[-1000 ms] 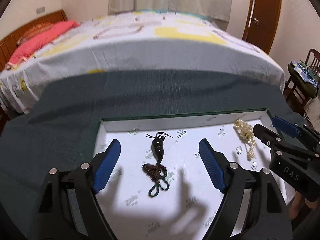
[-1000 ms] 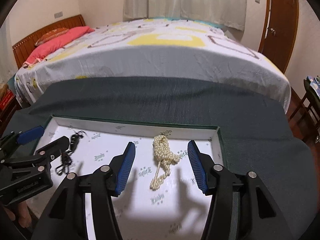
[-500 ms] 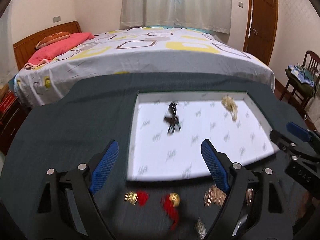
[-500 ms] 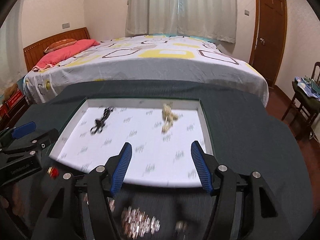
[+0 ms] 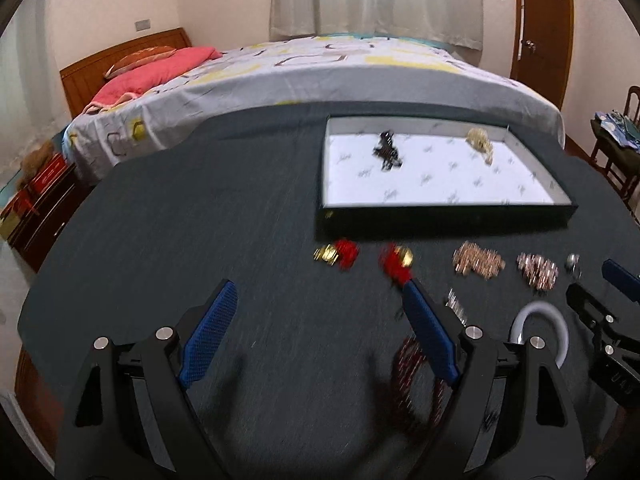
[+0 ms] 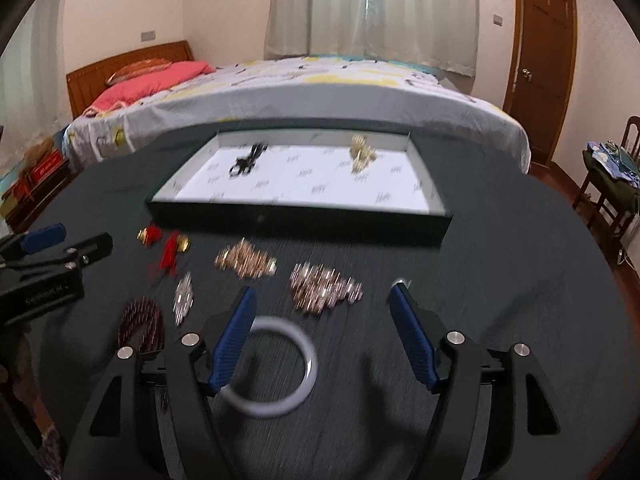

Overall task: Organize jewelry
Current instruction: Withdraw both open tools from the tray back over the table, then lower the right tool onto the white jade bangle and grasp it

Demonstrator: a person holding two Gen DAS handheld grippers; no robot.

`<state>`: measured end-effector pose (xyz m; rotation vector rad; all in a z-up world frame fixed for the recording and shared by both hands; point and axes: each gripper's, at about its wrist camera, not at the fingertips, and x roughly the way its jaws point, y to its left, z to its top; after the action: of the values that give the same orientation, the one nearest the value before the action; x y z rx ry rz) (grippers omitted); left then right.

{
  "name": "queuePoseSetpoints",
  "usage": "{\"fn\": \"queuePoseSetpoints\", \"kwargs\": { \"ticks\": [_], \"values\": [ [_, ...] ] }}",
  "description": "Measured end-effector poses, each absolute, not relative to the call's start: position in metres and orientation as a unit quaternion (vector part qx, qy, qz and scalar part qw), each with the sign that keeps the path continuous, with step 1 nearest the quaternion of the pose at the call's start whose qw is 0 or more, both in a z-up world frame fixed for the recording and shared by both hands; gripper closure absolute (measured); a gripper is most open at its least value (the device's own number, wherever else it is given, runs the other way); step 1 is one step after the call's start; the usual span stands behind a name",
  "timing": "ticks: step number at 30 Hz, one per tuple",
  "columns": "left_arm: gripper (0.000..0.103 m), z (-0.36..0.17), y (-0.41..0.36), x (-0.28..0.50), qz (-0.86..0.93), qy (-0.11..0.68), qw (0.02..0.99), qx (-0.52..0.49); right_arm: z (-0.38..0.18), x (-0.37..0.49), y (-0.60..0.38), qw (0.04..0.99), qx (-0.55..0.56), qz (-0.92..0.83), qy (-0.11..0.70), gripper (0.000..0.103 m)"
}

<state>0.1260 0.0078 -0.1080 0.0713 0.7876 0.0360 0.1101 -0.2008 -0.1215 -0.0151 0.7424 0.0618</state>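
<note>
now both claws hang open over the dark table

so the left gripper [image 5: 316, 332] has its black arms and bumpy blue pads spread wide, with nothing between them. the right gripper [image 6: 322, 334] is open too; its jaws have just been opening, and they grip nothing. a smooth white ring bangle [image 6: 276, 368] lies flat on the table under it, partly behind its left pad.

the table [image 5: 200, 220] is round with a dark, finely lined cloth top. far on it sits a flat box tray [image 6: 296, 216] with dark outer walls and a white printed paper floor. inside, a black beaded piece [image 6: 244, 162] lies to the left and a heap of small cream pearls [image 6: 362, 152] to the right, well apart.

near the tray, in a loose row on the cloth, lie two gold-and-red tassel pieces [image 5: 336, 254], then two sparkly rose-gold clumps [image 6: 246, 262]. a dark red beaded loop [image 6: 142, 322] lies nearer, on the left. motion blurs all of them.
</note>
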Motion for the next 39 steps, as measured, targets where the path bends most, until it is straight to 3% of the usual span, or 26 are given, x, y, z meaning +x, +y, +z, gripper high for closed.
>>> {"fn": "queuePoseSetpoints", "kwargs": {
  "ticks": [16, 30, 35, 37, 39],
  "values": [
    [0.020, -0.123, 0.054, 0.093, 0.067, 0.394, 0.917, 0.019, -0.146, 0.096, -0.168, 0.921, -0.034, 0.045, 0.386, 0.027],
    [0.020, -0.130, 0.070, 0.090, 0.075, 0.401, 0.913, 0.012, -0.163, 0.103, -0.168, 0.907, -0.026, 0.040, 0.419, 0.026],
    [0.020, -0.131, 0.071, 0.090, 0.072, 0.402, 0.913, 0.013, -0.164, 0.101, -0.171, 0.908, -0.017, 0.049, 0.417, 0.027],
    [0.020, -0.131, 0.070, 0.090, 0.071, 0.403, 0.912, 0.015, -0.163, 0.099, -0.170, 0.908, -0.021, 0.054, 0.414, 0.035],
    [0.020, -0.132, 0.068, 0.090, 0.069, 0.403, 0.913, 0.014, -0.163, 0.098, -0.171, 0.908, -0.020, 0.057, 0.414, 0.035]
  ]
}}
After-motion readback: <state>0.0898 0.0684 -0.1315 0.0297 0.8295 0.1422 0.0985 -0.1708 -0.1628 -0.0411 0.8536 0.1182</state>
